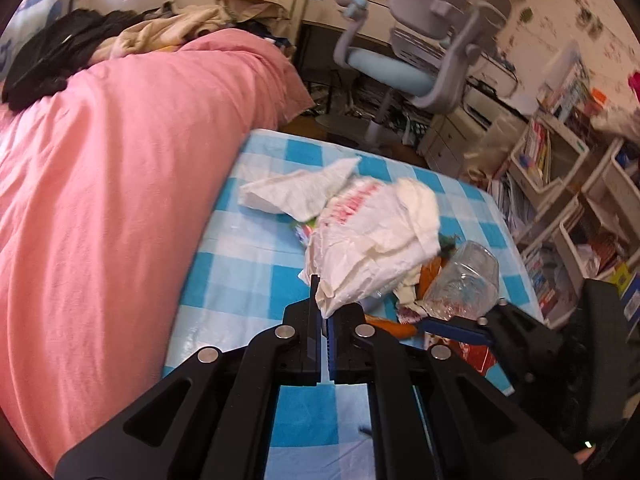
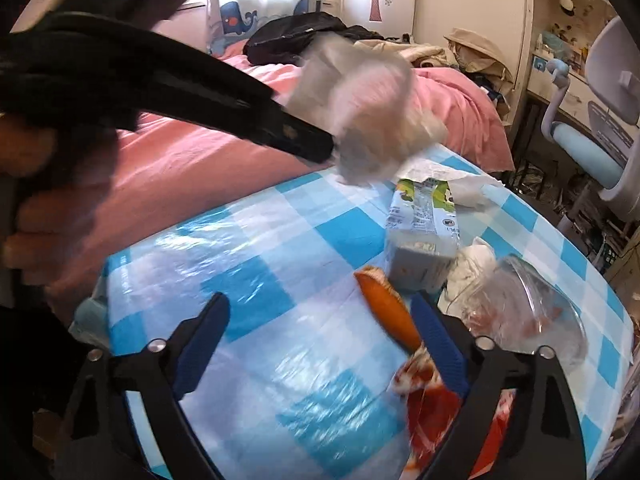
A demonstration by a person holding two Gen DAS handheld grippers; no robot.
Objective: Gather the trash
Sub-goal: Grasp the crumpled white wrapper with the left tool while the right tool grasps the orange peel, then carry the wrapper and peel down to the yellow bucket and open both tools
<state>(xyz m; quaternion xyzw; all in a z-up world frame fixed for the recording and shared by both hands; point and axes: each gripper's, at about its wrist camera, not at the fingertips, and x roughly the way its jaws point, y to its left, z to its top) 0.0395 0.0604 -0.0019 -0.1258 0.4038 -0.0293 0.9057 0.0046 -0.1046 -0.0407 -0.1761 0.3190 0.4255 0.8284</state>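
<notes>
My left gripper [image 1: 324,300] is shut on a corner of a crumpled white plastic bag [image 1: 372,240], which hangs just above the blue checked tablecloth [image 1: 248,280]. The right wrist view shows that bag [image 2: 368,120] blurred at the left gripper's tips [image 2: 324,148]. My right gripper [image 2: 320,312] stands open low over the cloth. An orange wrapper [image 2: 388,312] lies just inside its right finger [image 2: 436,340], with no pad pressing on it. Nearby lie a milk carton [image 2: 424,232], a clear plastic cup [image 2: 528,312], a red wrapper [image 2: 436,412] and a white tissue [image 1: 296,192].
A pink quilt [image 1: 100,200] with clothes piled on it borders the table on the left. A grey and blue desk chair [image 1: 420,52] stands beyond the far edge. White shelves of books [image 1: 560,184] line the right side. A person's hand [image 2: 36,216] holds the left gripper.
</notes>
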